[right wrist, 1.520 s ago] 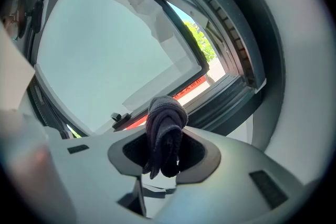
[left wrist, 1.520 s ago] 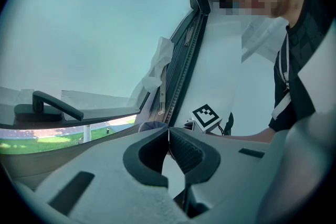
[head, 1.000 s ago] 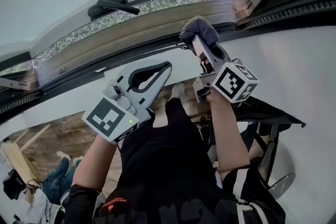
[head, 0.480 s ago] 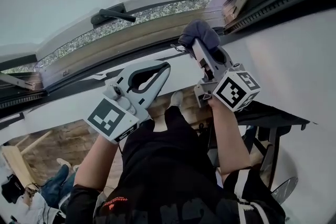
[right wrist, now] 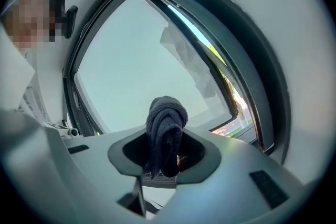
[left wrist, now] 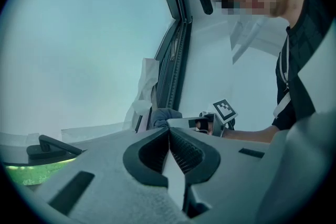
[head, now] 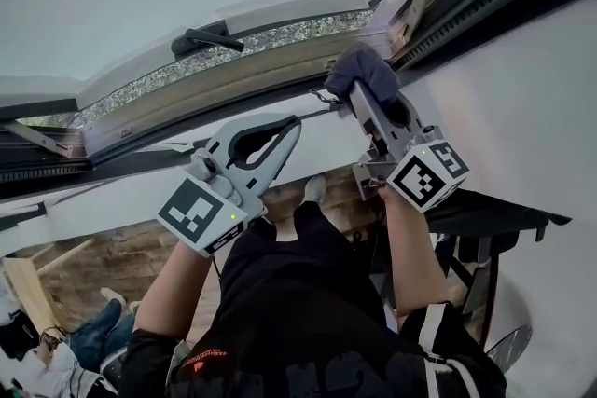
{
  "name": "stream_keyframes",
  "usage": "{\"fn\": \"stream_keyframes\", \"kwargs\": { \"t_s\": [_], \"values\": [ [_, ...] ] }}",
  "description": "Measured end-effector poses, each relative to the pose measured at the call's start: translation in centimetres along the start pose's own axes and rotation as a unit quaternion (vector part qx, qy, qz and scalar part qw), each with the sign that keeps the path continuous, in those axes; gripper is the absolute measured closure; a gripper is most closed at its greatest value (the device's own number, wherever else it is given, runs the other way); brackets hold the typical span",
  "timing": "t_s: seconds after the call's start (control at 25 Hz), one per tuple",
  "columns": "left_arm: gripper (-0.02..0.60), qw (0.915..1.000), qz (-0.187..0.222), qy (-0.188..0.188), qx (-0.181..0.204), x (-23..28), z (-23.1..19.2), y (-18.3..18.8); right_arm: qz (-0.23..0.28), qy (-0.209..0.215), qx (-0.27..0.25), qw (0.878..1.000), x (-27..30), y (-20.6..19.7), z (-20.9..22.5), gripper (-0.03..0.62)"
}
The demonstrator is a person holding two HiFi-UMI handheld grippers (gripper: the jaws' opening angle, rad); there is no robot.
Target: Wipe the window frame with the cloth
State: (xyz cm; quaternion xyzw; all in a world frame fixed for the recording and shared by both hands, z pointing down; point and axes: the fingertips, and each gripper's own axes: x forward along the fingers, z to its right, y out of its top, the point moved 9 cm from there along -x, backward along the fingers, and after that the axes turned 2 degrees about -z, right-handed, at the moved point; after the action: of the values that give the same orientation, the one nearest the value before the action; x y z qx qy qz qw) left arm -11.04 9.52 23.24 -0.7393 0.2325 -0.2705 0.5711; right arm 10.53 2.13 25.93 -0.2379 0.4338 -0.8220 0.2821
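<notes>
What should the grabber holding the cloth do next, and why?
Probably slide the right gripper leftward along the lower rail of the dark window frame. Its jaws are shut on the bunched dark grey cloth, which sits by the frame's right corner, so most of the rail lies to its left. The left gripper is shut and empty.

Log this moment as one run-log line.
right gripper: shut on cloth, at window frame | left gripper: shut, empty
</notes>
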Motion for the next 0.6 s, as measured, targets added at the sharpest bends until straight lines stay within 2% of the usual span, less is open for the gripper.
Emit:
{"fn": "stream_keyframes", "kwargs": {
  "t_s": [0.6],
  "values": [
    [0.561, 0.9998, 0.01, 0.005, 0.019, -0.6, 0.4, 1.8, 0.008, 0.029, -0.079, 0.996, -2.3, 2.5, -2.9, 0.482]
  ]
}}
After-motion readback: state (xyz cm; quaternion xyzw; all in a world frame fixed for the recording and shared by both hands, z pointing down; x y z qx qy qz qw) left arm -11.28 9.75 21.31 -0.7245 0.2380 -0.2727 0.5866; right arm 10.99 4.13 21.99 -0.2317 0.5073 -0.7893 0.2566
